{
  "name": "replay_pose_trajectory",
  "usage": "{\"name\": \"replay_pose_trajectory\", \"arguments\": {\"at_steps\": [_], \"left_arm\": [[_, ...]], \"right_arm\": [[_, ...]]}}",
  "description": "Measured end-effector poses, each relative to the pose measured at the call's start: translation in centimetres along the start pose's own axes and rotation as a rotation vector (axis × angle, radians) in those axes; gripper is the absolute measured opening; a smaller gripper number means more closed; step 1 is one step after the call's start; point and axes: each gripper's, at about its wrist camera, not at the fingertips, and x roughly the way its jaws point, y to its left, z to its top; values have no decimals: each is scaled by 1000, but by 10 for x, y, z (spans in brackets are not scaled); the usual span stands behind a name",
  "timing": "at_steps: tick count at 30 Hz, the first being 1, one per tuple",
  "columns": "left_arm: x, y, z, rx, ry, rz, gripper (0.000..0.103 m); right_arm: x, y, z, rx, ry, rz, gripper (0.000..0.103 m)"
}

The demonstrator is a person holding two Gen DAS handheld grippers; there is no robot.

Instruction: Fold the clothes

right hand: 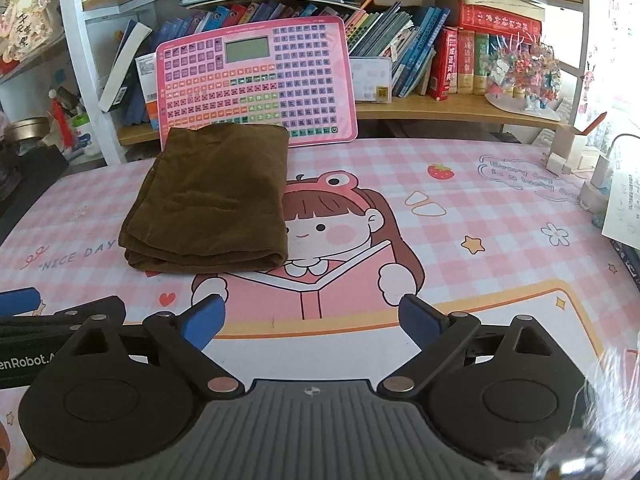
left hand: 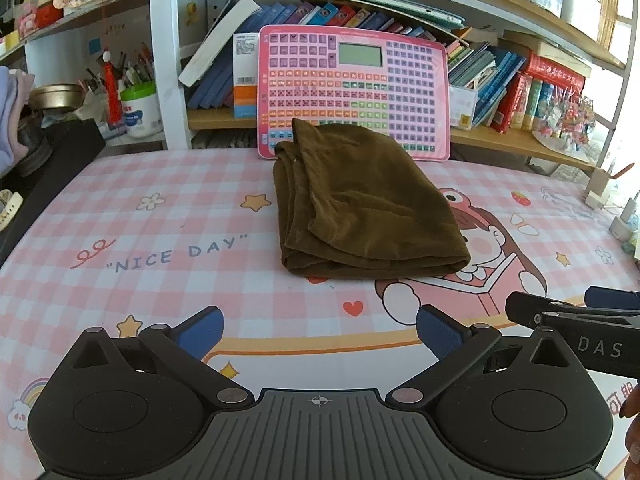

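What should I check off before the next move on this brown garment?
1. Brown garment folded into a compact stack: ok.
2. Garment lies flat on the pink mat: ok.
3. Left claw open, nothing between its pads: ok.
4. Right claw open and empty: ok.
5. Both claws clear of the garment: ok.
6. Hidden layers aligned underneath: cannot tell.

left black two-finger gripper with blue pads (left hand: pixel 319 330): jaws standing wide apart, nothing between them, tilting downward | right black two-finger gripper with blue pads (right hand: pixel 312 322): jaws spread wide, gripping nothing, tilting downward, sitting just beside the left one at its 3 o'clock | fingertips (left hand: pixel 632 412) showing at 4 o'clock.
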Motion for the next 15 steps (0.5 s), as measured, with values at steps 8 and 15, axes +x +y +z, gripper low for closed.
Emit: {"name": "replay_pose_trajectory", "arguments": {"at_steps": [8,15], "left_arm": [[1,2,0,1,4,5,103],[3,3,0,6,7,14,103]], "right_arm": [[2,3,2,-5,-2,4,94],[4,4,3,-7,4,5,94]]}}
